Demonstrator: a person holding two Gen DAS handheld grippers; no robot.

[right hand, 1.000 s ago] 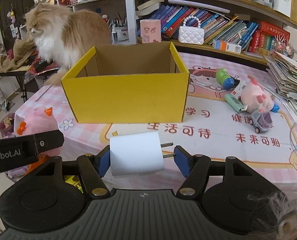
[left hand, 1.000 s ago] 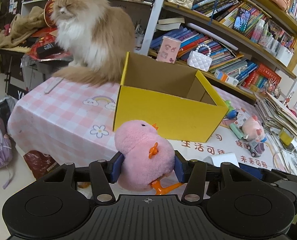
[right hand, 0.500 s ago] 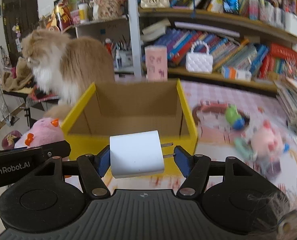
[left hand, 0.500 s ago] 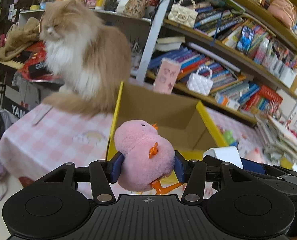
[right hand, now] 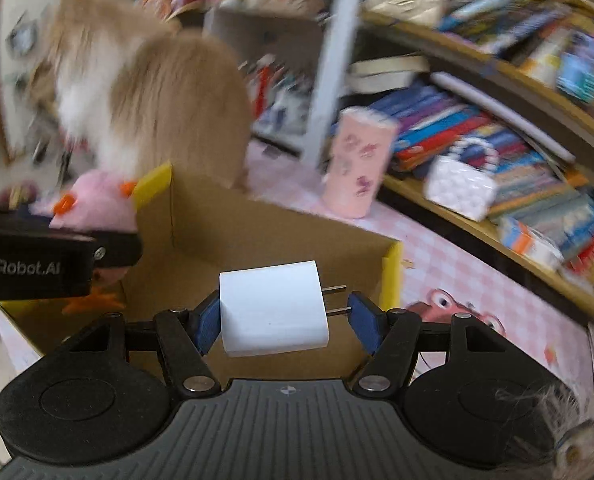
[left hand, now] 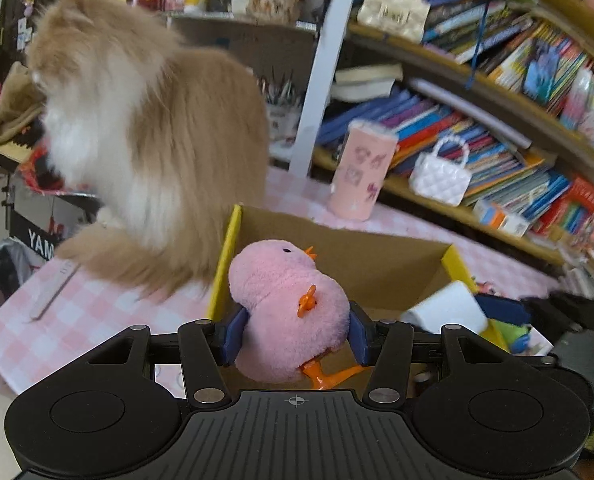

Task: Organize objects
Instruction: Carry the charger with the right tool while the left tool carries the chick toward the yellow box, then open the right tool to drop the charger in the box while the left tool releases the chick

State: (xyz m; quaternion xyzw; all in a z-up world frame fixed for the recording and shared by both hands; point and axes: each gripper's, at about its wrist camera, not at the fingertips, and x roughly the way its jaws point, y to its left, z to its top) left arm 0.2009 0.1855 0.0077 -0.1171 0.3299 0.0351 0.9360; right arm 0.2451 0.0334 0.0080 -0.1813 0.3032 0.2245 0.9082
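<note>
Blue-padded left gripper (left hand: 296, 330): closed on a pink plush chick with orange beak and feet (left hand: 287, 312); the soft body is squeezed between both pads.
Blue-padded right gripper (right hand: 285, 316): clamped on a white rectangular wall charger with two metal prongs (right hand: 273, 314); the left pad is pressed to the charger body, the prong tips are met by the right pad.
Plush chick position: held above the open top of a yellow cardboard box with a brown inside (left hand: 377, 268), at its left end.
Charger position: held above the box opening, to the right of the chick.
Box surroundings: set on a pink checked tablecloth (left hand: 97, 304); a fluffy ginger-and-white cat (left hand: 149, 132) is seated just beside its left wall.
Behind the box: a pink printed cylinder (left hand: 363, 170) is stood near a wooden bookshelf crowded with books (left hand: 517, 152), where a small white quilted handbag (left hand: 441, 176) is kept.
Right-wrist view: heavily blurred.
</note>
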